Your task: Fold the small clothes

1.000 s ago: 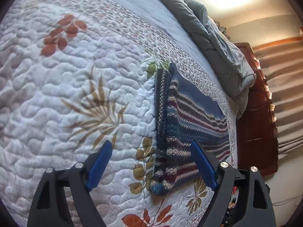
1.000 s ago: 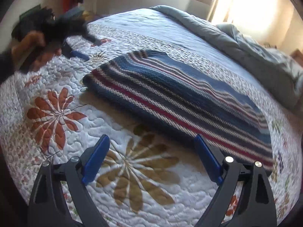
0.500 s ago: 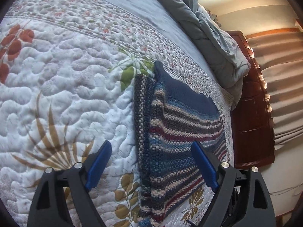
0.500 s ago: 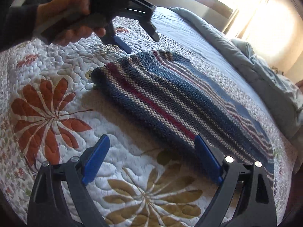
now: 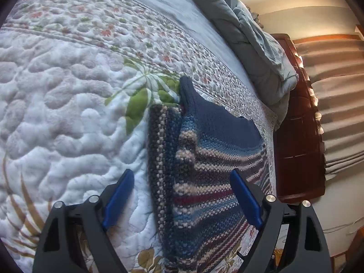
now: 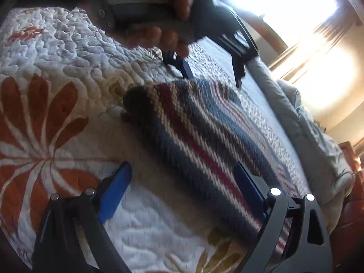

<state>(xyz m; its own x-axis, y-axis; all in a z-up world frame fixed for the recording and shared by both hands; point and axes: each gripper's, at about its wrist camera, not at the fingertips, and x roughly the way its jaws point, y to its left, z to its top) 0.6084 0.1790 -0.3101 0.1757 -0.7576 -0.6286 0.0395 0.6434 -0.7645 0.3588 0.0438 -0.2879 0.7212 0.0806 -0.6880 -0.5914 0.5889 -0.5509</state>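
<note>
A knitted garment (image 5: pixel 204 170) striped in blue, cream and dark red lies folded on the quilted bedspread (image 5: pixel 68 113). My left gripper (image 5: pixel 182 177) hovers open just over its near left edge, one blue finger (image 5: pixel 118 200) above the quilt and the other above the knit. From the right wrist view the garment (image 6: pixel 204 136) runs diagonally. My right gripper (image 6: pixel 182 168) is open low over its near long edge, pads not pressing on it. The left gripper (image 6: pixel 211 68), held by a hand (image 6: pixel 154 34), appears above the garment's far corner.
A rumpled grey duvet (image 5: pixel 250 41) lies along the far side of the bed. Dark wooden furniture (image 5: pixel 298 136) stands past the bed's edge, beside a curtain (image 5: pixel 336 102). A bright window (image 6: pixel 284 4) glares behind. Quilt spreads to the left of the garment.
Both grippers have come closer and lower to the garment, which now fills more of each view. The right gripper has rolled, tilting its view. Both stay open.
</note>
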